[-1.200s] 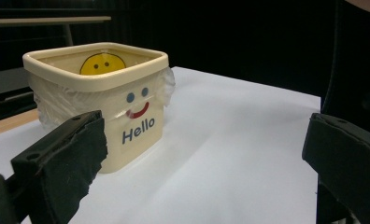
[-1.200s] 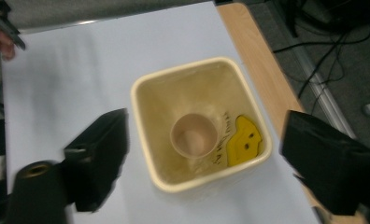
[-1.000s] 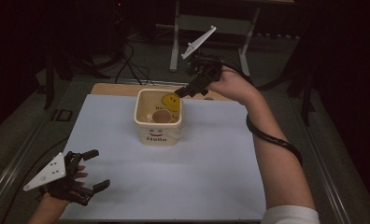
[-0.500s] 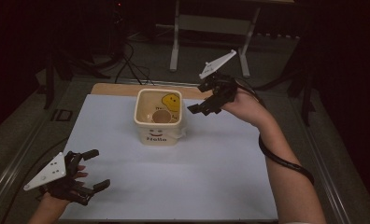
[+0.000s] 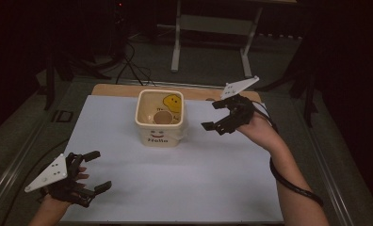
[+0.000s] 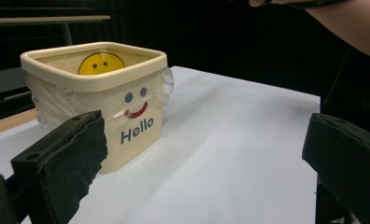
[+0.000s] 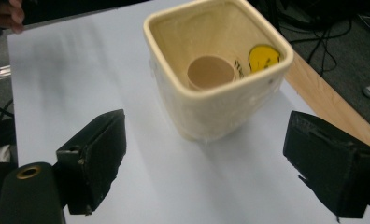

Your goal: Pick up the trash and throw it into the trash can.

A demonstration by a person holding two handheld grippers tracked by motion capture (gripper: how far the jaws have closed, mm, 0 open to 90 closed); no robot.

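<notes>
A cream square tub marked "Hello" with a smiley stands mid-table on the white sheet. Inside it lie a small tan cup and a yellow smiley disc; the right gripper view shows the tub, the cup and the disc from above. My right gripper hovers open just right of the tub, empty. My left gripper rests open near the front left corner, facing the tub from a distance, nothing between its jaws.
A wooden board edge shows behind the white sheet. Past the table stand a metal frame's legs and cables on the dark floor. A cable trails from my right gripper along the forearm.
My right gripper has drawn back from over the tub's far right corner, moving right and toward the front, and it now hangs open beside the tub. The left gripper has stayed put.
</notes>
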